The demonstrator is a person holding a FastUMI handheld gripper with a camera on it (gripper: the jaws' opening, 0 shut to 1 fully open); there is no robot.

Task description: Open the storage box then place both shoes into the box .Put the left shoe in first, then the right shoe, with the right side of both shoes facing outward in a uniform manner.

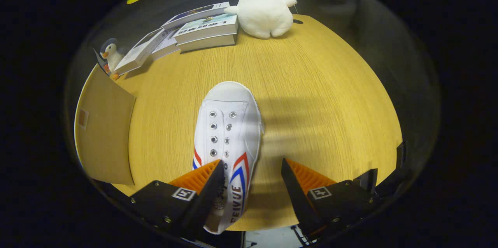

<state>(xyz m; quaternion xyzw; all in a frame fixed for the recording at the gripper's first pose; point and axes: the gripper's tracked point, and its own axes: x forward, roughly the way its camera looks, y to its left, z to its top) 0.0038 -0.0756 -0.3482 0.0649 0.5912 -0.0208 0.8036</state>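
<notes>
Books (202, 30), a white plush duck (265, 14) and a small penguin toy (111, 55) crowded the table's (330, 96) far edge; the cardboard box (103, 131) sat left. Bare wood lay right of the shoe (229, 131). The gripper (252, 174) was spread, the shoe's heel beside one finger.

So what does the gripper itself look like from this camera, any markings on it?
The gripper has two wedge-shaped fingers with ribbed inner faces. Each is mounted on a black angular block held by small screws, and each block carries a square black-and-white tag marker on top. Behind the right block, further black bracket pieces stick up. No cables or sleeve can be made out.
</notes>
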